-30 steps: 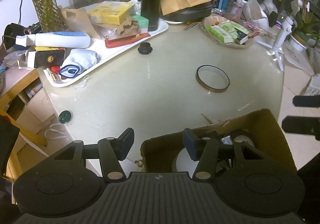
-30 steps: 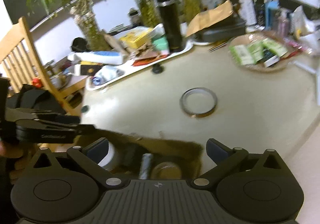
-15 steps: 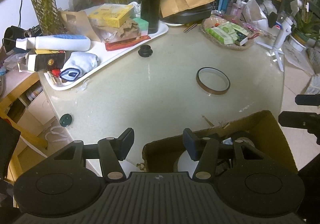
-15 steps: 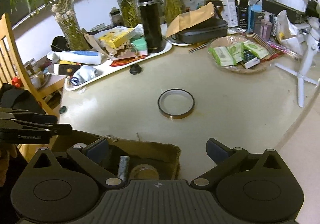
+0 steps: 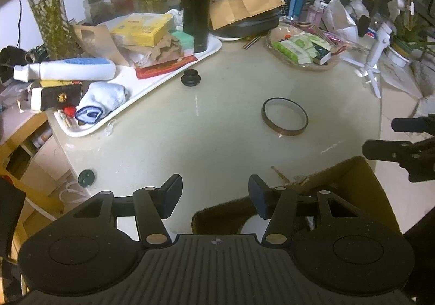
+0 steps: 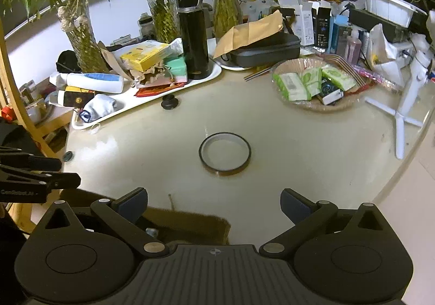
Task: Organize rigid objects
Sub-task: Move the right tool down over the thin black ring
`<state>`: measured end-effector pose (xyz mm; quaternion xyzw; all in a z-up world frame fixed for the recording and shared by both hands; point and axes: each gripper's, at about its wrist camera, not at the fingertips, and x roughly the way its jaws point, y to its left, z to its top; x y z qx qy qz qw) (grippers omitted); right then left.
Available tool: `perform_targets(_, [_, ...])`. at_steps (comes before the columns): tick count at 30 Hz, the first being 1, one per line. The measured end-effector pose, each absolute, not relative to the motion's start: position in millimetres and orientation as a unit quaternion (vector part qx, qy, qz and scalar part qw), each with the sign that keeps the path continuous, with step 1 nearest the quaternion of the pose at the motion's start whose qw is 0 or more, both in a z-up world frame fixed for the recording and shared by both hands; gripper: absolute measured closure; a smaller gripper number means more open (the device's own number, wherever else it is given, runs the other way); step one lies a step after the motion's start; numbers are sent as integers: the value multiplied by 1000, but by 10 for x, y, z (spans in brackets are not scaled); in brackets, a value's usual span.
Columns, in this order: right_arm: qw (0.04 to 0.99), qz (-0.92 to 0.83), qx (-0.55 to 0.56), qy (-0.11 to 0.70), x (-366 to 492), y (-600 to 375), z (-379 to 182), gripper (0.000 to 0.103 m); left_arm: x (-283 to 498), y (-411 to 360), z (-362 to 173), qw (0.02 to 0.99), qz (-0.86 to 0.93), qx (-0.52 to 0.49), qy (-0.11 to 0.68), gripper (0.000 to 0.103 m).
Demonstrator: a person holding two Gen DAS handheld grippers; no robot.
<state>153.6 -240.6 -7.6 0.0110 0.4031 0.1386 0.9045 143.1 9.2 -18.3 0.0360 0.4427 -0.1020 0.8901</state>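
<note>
- Now the right gripper [image 6: 214,205] is hanging wide open and empty, facing the tape ring [image 6: 224,153].
- Left gripper [image 5: 214,196] is idling half-open, empty (beside the cardboard box [image 5: 361,182]).
- Best straddling one wall of the ring, I'd say.

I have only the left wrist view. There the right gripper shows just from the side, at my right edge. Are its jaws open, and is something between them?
Observer: In the right wrist view the right gripper is wide open, with nothing between its fingers.
Operator: Thank you. What lies in front of it?
Observer: The tape ring lies flat on the table, straight ahead of the gap and apart from both fingers.
Operator: Is there something at the left side of the table that I do not see?
Observer: Yes, a wooden chair back rises along the left edge of that view.
</note>
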Motion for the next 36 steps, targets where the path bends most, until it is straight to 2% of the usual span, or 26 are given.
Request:
perform_targets(18, [895, 172, -46, 410, 2344, -2202, -333, 0, 1739, 145, -272, 897, -108, 30, 429, 50])
perform_targets(36, [858, 198, -77, 467, 2945, -2077, -837, 0, 1816, 245, -319, 894, -105, 0, 436, 50])
